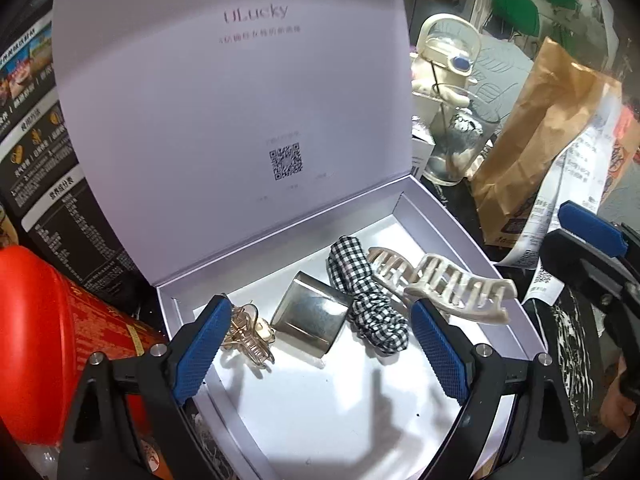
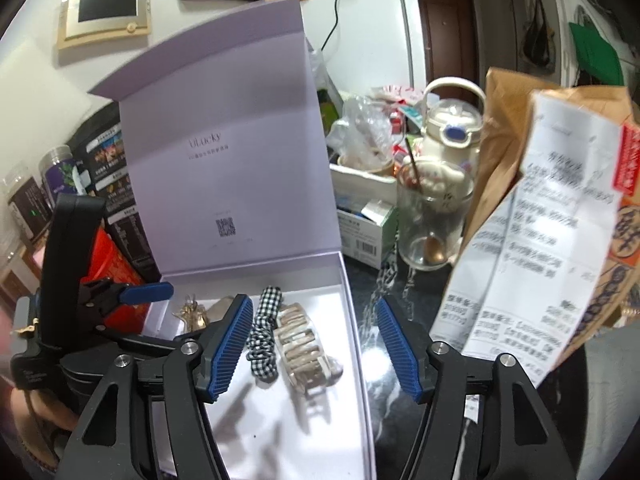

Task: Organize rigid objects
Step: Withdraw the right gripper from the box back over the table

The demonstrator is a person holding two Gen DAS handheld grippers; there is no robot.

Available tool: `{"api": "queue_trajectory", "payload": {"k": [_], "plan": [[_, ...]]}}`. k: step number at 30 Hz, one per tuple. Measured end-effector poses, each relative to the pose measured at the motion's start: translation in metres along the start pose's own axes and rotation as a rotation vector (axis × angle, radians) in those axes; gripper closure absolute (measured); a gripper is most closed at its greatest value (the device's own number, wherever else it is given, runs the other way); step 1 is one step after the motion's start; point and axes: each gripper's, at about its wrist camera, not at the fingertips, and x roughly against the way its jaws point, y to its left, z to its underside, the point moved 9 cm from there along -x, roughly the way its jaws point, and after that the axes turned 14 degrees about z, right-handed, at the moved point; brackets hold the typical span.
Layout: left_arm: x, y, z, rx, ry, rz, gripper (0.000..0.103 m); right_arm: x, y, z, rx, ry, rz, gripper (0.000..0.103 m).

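An open lilac gift box (image 1: 448,216) with its lid (image 1: 224,100) upright holds a gold claw clip (image 1: 250,334), a silver metal cuff clip (image 1: 310,314), a black-and-white gingham scrunchie (image 1: 366,300) and a large cream claw clip (image 1: 444,284). My left gripper (image 1: 320,356) is open and empty, low over the box's front. My right gripper (image 2: 316,348) is open and empty above the box's right wall (image 2: 352,300); the scrunchie (image 2: 262,336) and cream clip (image 2: 304,344) lie between its fingers. The right gripper also shows at the right edge of the left wrist view (image 1: 592,240).
A red canister (image 1: 44,344) and black printed packaging (image 1: 44,152) stand left of the box. A glass cup with a spoon (image 2: 430,220), a cream kettle (image 2: 452,132), a brown paper bag with receipt (image 2: 536,216) and small cartons (image 2: 368,216) crowd the dark countertop (image 2: 384,360) on the right.
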Motion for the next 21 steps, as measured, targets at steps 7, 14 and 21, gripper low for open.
{"api": "queue_trajectory", "payload": {"k": [7,14,21], "plan": [[0.023,-0.011,-0.003,-0.018,-0.039,0.024,0.011,0.024,-0.005,-0.002,0.014,-0.032,0.025,0.032],[0.055,-0.028,-0.006,-0.055,-0.1,0.049,0.011,0.048,-0.011,-0.003,-0.01,-0.068,0.052,0.025],[0.088,-0.04,-0.002,-0.071,-0.156,0.056,0.011,0.075,-0.015,-0.001,-0.037,-0.102,0.07,0.024]]}}
